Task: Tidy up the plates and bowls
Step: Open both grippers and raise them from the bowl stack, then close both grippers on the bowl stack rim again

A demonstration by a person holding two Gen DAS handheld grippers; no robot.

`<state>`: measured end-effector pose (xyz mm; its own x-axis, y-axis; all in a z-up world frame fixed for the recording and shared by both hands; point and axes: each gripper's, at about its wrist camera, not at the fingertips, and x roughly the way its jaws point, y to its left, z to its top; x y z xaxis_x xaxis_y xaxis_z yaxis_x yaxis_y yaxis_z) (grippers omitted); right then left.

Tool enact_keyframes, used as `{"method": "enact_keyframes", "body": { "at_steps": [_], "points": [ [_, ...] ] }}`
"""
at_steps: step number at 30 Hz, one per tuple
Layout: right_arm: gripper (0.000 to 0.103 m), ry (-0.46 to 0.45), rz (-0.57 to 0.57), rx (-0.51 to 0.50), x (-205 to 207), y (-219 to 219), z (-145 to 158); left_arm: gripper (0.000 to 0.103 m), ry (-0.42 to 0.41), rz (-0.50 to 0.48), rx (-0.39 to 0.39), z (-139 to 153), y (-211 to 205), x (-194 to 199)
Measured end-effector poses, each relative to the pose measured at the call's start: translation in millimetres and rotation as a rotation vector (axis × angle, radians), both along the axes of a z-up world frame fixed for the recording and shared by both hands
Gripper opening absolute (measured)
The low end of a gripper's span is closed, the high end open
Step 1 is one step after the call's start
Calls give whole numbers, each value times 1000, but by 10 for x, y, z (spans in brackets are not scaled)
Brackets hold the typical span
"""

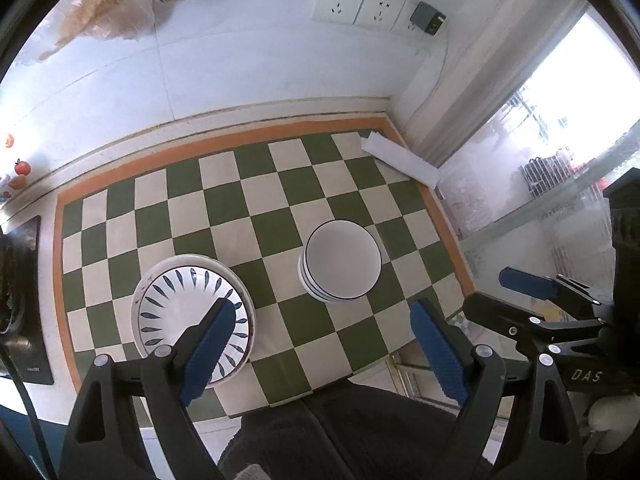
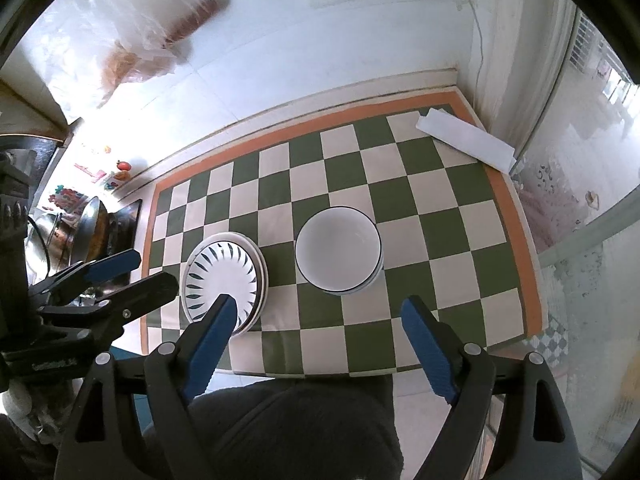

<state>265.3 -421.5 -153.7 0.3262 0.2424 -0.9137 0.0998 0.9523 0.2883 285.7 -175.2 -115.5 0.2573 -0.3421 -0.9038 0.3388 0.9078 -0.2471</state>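
Plates (image 1: 188, 304) sit in a low stack on the green-and-cream checked mat (image 1: 256, 200) that covers the tabletop, the top one white with dark leaf marks fanning round its rim. Just beside them, apart and not touching, stands a stack of white bowls (image 1: 342, 260) with thin dark rims, the upper one showing a plain white inside. In the right wrist view the same two stacks lie side by side near the middle of the mat, plates (image 2: 222, 276) toward the left and bowls (image 2: 338, 250) toward the right. The left gripper (image 1: 324, 346) hangs above the near edge of the mat with its jaws spread wide and nothing between them; one blue pad overlaps the plate stack in the view, though contact cannot be told. The right gripper (image 2: 320, 344) is likewise held above the near edge, jaws wide and bare. A folded white paper (image 1: 400, 158) lies at the far right corner of the mat. On the wall behind are white sockets (image 1: 360, 4) with a dark plug in one.
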Motion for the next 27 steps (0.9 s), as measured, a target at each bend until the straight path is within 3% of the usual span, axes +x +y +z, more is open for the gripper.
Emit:
{"method": "enact_keyframes", "body": {
  "at_steps": [8, 13, 19, 27],
  "points": [
    [89, -7, 4, -14, -42, 18, 59, 90, 16, -4, -9, -1, 15, -33],
    [89, 16, -24, 4, 51, -66, -131, 90, 57, 9, -11, -276, -15, 132],
    [90, 19, -68, 48, 279, -270, -572, 90, 146, 67, -3, -875, -28, 525],
    [90, 152, -162, 205, 640, -549, -1486, 90, 305, 80, -5, -1574, -213, 1041]
  ]
}}
